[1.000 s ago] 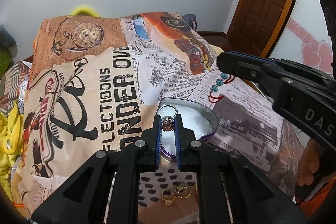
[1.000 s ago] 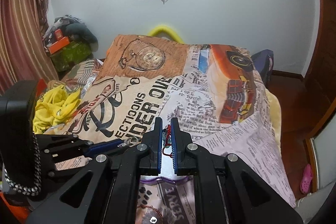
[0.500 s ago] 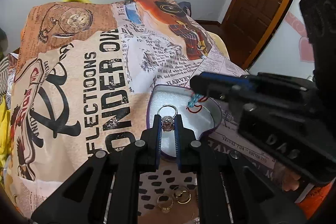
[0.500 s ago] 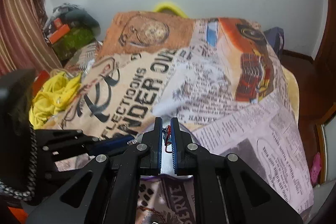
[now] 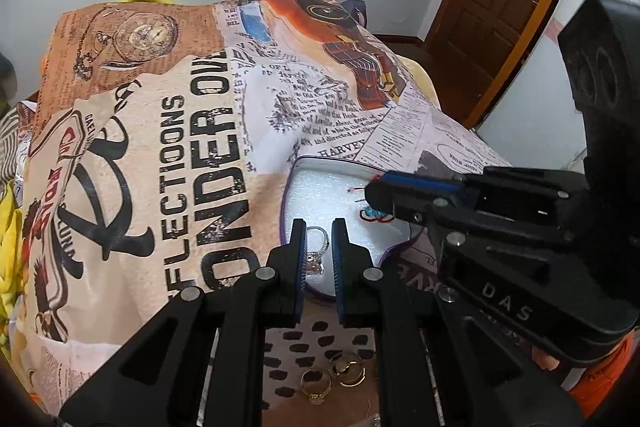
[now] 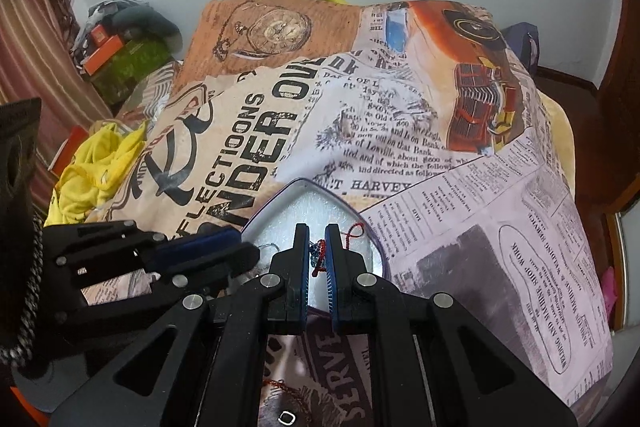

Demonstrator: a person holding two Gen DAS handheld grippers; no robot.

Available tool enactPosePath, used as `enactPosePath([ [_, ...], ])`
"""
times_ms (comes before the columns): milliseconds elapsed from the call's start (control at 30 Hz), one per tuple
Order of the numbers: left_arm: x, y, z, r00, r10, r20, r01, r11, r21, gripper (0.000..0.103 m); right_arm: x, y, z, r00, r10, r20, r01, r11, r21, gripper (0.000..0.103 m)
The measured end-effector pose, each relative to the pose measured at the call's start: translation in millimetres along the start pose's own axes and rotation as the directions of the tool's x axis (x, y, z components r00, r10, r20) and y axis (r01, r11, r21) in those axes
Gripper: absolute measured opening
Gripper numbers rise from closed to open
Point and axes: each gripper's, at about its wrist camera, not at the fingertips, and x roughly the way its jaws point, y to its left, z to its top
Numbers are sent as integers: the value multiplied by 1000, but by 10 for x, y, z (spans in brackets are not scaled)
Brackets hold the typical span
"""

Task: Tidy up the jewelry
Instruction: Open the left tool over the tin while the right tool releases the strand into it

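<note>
A heart-shaped tin (image 5: 320, 169) with a white foam lining lies on the printed bedspread; it also shows in the right wrist view (image 6: 320, 203). My left gripper (image 5: 319, 247) is open over the tin, and a silver ring with a stone (image 5: 318, 251) lies on the foam between its fingers. My right gripper (image 6: 317, 251) is slightly open over the tin, with a red cord bracelet with blue beads (image 6: 318, 253) between its fingers and resting on the foam. In the left wrist view the bracelet (image 5: 372, 214) lies just under the right gripper's tip (image 5: 380, 193).
Two gold rings (image 5: 336, 377) lie on a spotted cloth near the left gripper's base. A thin red cord piece (image 6: 286, 393) and a small silver item (image 6: 287, 417) lie below the right gripper. Yellow cloth (image 6: 94, 167) is piled at the bed's left side.
Both grippers came down over the tin. The left gripper opened and the ring now lies on the foam. The right gripper's fingers parted a little and the bracelet reached the foam.
</note>
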Motion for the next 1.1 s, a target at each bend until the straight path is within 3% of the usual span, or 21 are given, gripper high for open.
enactPosePath([
  [333, -305, 156, -2, 996, 68, 50, -66, 997, -35, 11, -32, 77, -17, 1000, -9, -12, 9, 1000, -9, 9],
  [400, -368, 172, -1, 996, 74, 59, -72, 997, -35, 11, -63, 115, -18, 1000, -22, -10, 22, 1000, -16, 14],
  [533, -520, 159, -24, 993, 86, 76, -85, 996, -23, 11, -166, 175, -27, 999, -39, 18, 39, 999, -18, 35],
  [600, -581, 140, -40, 992, 94, 83, -94, 995, -15, 12, -258, 210, -37, 998, -52, 45, 53, 998, -22, 40],
  [767, -777, 89, -109, 988, 104, 110, -104, 995, -7, 35, -438, 278, -50, 995, -68, 76, 71, 997, -29, 41],
  [933, -955, 9, -169, 987, 103, 127, -104, 995, 5, 36, -631, 337, -110, 991, -81, 105, 85, 996, -33, 41],
  [1100, -1125, -105, -278, 983, 113, 147, -119, 992, 31, 44, -823, 389, -230, 988, -89, 127, 96, 994, -43, 43],
])
